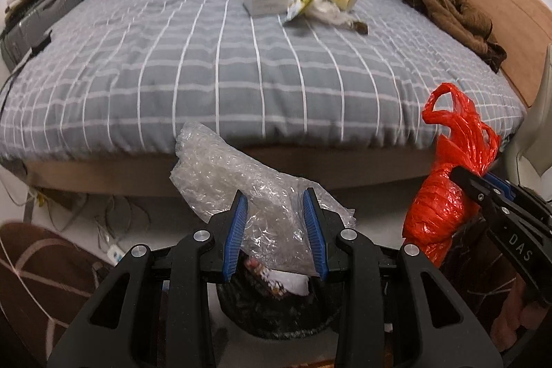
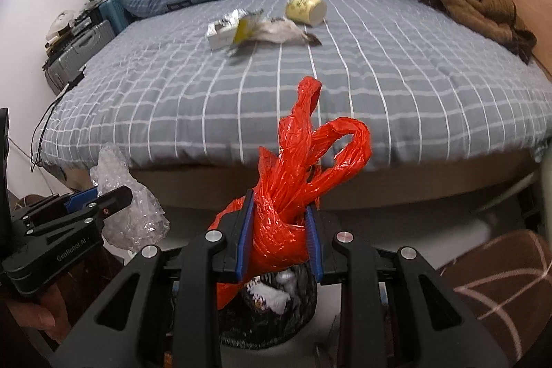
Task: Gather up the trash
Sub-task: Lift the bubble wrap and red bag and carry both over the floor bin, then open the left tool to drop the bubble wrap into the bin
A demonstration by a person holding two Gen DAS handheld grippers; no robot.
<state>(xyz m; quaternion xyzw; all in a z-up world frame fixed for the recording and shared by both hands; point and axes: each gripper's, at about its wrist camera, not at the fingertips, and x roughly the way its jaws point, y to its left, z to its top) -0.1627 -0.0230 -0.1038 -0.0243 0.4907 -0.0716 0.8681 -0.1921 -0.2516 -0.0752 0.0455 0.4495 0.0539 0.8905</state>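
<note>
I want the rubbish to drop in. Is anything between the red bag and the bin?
Nothing visible blocks it. The red bag, clamped in the right hand-held gripper, hangs right above the open black-lined bin, which already holds some trash.

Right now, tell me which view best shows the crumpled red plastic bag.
The right wrist view: the crumpled red plastic bag sits centred and clamped in the right gripper. The left wrist view shows it sideways near the right edge.
</note>
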